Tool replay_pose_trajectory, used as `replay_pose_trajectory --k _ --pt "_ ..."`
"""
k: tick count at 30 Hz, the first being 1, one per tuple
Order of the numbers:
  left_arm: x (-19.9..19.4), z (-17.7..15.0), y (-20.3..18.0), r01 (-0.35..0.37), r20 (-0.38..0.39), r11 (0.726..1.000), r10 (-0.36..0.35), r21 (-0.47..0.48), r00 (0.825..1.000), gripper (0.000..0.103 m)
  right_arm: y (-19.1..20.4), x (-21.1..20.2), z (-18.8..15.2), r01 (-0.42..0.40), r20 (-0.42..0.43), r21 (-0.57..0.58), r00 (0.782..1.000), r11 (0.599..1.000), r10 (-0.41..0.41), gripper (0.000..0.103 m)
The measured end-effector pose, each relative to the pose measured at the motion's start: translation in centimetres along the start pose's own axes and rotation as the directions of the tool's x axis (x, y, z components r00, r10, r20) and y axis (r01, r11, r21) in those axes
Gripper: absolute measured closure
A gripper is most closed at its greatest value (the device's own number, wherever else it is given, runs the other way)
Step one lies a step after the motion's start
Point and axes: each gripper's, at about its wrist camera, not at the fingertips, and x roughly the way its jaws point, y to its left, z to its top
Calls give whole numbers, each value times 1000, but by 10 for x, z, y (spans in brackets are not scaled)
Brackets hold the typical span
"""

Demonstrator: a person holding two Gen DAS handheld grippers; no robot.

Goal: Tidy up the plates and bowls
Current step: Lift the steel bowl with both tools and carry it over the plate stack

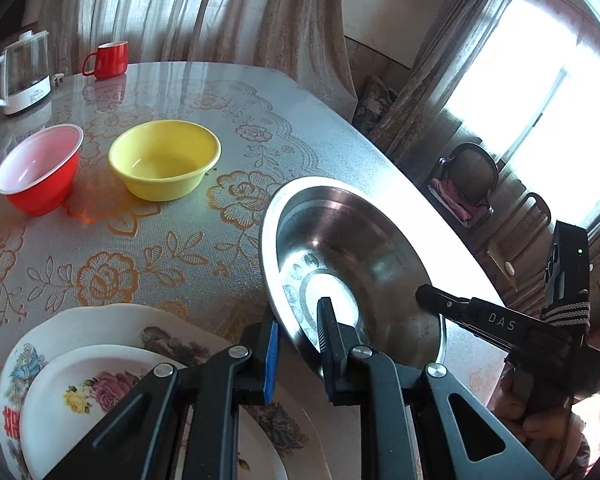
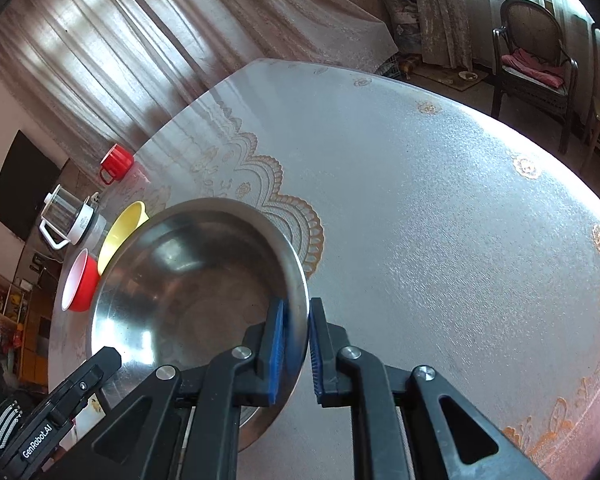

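A wide steel bowl (image 1: pixel 364 248) (image 2: pixel 188 280) is held over the table between both grippers. My left gripper (image 1: pixel 298 344) is shut on its near-left rim, one finger inside the bowl and one outside. My right gripper (image 2: pixel 296 340) is shut on the opposite rim, and it also shows as a black arm (image 1: pixel 480 316) in the left wrist view. A yellow bowl (image 1: pixel 166 158) (image 2: pixel 124 236) and a red bowl (image 1: pixel 40 168) (image 2: pixel 80 282) with a white inside sit side by side farther back. Two stacked floral plates (image 1: pixel 88 380) lie at the near left, partly hidden by my left gripper.
A red mug (image 1: pixel 108 60) (image 2: pixel 116 164) and a glass kettle (image 1: pixel 20 74) (image 2: pixel 70 216) stand at the table's far edge. The floral tablecloth (image 2: pixel 440 220) spreads wide to the right. Chairs (image 2: pixel 532 52) stand beyond the table by the curtained windows. A person's hand (image 1: pixel 540 420) grips the right tool.
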Motion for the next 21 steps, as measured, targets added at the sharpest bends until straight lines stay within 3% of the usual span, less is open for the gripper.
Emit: replay_pose_trajectory --k 8,21 --pt "-15 -16 -15 -7 47 998 4 68 999 86 -22 -8 -15 -113 -16 110 993 988 115 92" --pt "-28 -31 -22 -31 84 995 23 100 996 86 -29 -12 -29 -156 -11 141 987 978 159 91"
